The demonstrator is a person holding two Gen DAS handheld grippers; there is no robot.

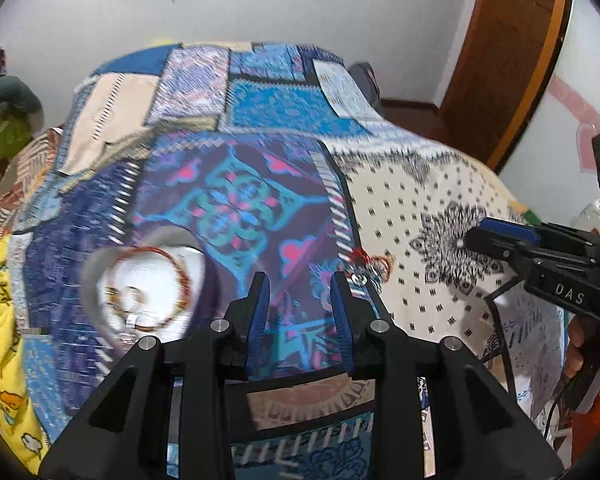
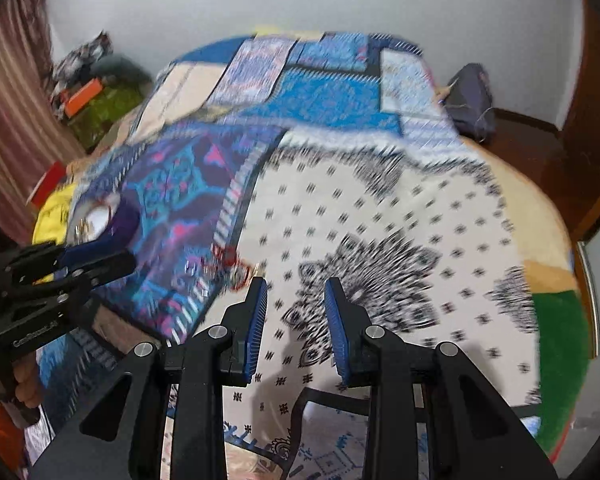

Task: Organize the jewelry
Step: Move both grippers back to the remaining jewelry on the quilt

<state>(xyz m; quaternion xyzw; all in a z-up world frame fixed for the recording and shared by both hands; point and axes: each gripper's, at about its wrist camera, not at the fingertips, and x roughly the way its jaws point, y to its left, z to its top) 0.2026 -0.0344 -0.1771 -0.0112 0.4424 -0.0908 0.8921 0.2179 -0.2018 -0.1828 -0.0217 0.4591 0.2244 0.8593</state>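
The left gripper (image 1: 300, 312), part open and empty, hangs over the bed (image 1: 440, 280). The loose jewelry (image 1: 370, 266) lies just ahead to its right, nearer it than the right gripper (image 2: 296, 320), also part open, empty. The heart-shaped dish (image 1: 100, 272) sits left.

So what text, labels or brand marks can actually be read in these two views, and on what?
"DAS", white letters on the body of the right gripper, seen from the left wrist view.
White lettering on the body of the left gripper, seen from the right wrist view: too small and blurred to read.
Nothing else legible.
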